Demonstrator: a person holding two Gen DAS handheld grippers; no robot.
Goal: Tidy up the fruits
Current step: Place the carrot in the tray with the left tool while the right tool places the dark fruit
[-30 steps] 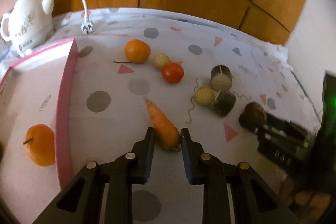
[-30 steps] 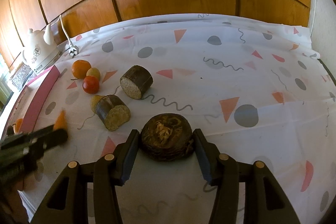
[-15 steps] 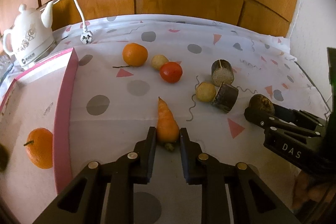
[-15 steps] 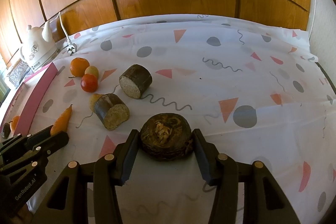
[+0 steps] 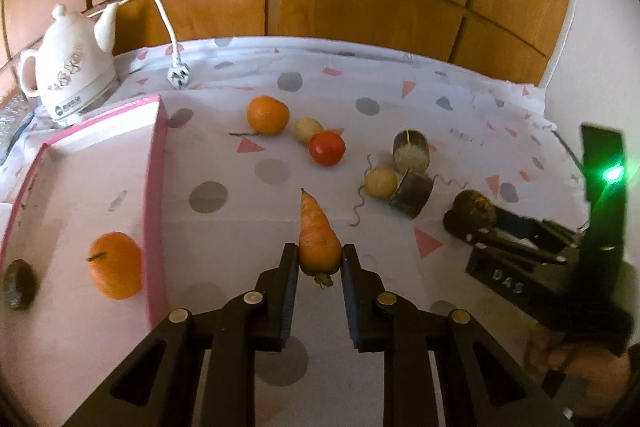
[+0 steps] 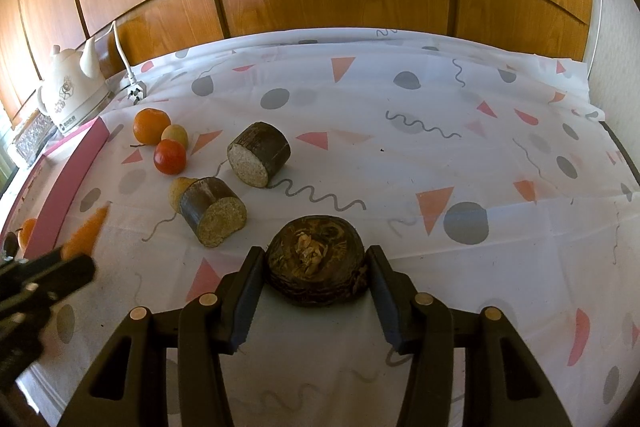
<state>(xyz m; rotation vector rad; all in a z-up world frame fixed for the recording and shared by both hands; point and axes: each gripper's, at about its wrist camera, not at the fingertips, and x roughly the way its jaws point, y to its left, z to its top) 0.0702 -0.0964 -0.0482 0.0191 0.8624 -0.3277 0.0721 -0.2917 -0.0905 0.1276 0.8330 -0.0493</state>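
While only one orange sits in pink box | left gripper squeezing carrot | right gripper squeezing brown root | many left.

Orange carrot points tip-away, stem end clamped; dark round root sits between pads.
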